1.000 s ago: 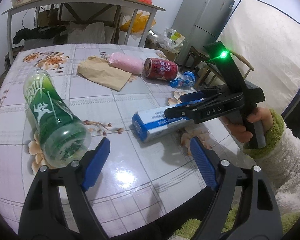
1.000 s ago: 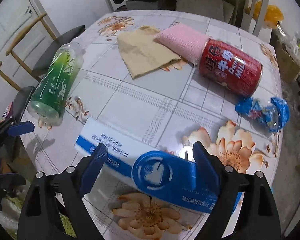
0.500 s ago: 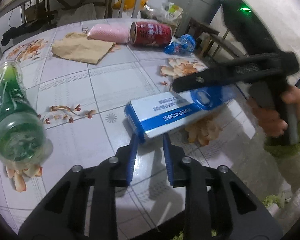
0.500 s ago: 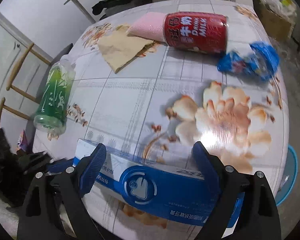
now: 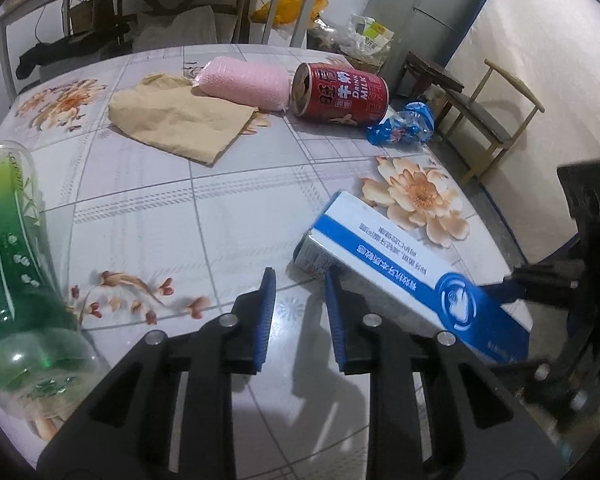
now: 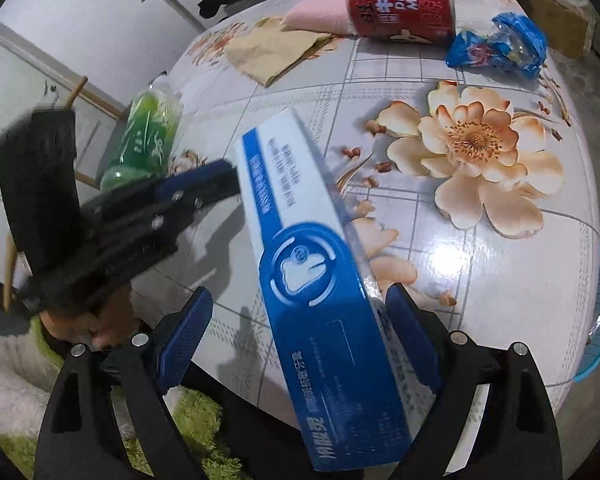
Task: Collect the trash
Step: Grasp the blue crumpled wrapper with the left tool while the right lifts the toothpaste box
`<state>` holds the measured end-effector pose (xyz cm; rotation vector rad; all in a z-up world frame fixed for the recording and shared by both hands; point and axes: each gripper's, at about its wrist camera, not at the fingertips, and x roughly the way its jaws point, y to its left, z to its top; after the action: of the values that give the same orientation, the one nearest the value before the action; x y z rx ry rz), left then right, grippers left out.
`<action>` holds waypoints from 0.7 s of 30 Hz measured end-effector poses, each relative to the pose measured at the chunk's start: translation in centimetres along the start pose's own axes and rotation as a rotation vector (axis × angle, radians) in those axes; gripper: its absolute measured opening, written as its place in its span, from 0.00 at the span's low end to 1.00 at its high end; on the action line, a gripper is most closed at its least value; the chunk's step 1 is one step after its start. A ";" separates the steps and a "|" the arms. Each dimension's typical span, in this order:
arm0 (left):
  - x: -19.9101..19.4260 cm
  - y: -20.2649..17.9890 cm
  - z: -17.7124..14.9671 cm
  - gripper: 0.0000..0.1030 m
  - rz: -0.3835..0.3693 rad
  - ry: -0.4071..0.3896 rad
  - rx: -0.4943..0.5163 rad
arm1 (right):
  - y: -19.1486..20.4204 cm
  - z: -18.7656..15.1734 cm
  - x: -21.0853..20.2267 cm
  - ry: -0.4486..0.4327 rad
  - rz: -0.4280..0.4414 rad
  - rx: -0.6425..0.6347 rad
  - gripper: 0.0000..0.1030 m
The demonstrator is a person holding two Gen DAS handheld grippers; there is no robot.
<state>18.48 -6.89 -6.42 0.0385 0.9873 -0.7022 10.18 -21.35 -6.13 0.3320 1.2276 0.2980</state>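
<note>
Long blue-and-white carton [image 6: 312,272]: lies at the near edge of the desk [image 5: 220,200], printed face up. In the right wrist view its long axis runs from bottom centre up and slightly left, away from the camera. Far short end points roughly toward the green bottle [image 6: 148,140]. Whether the near end rests on the desk or hangs past the edge, cannot tell.

Right hand-held gripper [image 6: 300,294]: jaws wide, straddling the carton's blue end. The right pad sits just beside the carton's edge; the left pad is clearly apart from it. No squeeze visible.

Left hand-held gripper [image 5: 300,278]: jaws narrow, a slim gap, nothing in it. Its right finger is up against the carton's far short end.

Further out, along the far side of the desk: red milk can [image 5: 340,94] on its side, pink soft pack [image 5: 244,84] touching it, crumpled brown paper [image 5: 180,124] beside that, blue wrapper [image 5: 402,124] near the can's other end.
</note>
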 end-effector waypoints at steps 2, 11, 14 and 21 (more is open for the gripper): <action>-0.2 0.1 0.0 0.23 -0.008 -0.001 -0.013 | 0.4 0.0 0.1 -0.012 -0.044 -0.015 0.83; -2.5 0.8 0.4 0.23 0.005 -0.043 -0.050 | 2.2 1.0 1.5 -0.056 -0.217 -0.101 0.65; -3.5 0.0 1.6 0.28 -0.005 -0.082 -0.016 | 1.7 1.0 1.1 -0.080 -0.226 -0.065 0.52; -3.2 -4.2 5.2 0.38 -0.075 -0.132 0.102 | -2.7 -0.8 -1.5 -0.157 -0.226 0.144 0.50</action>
<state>18.90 -10.19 0.20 0.0440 0.8296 -0.8130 9.04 -24.31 -6.16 0.3310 1.1219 -0.0112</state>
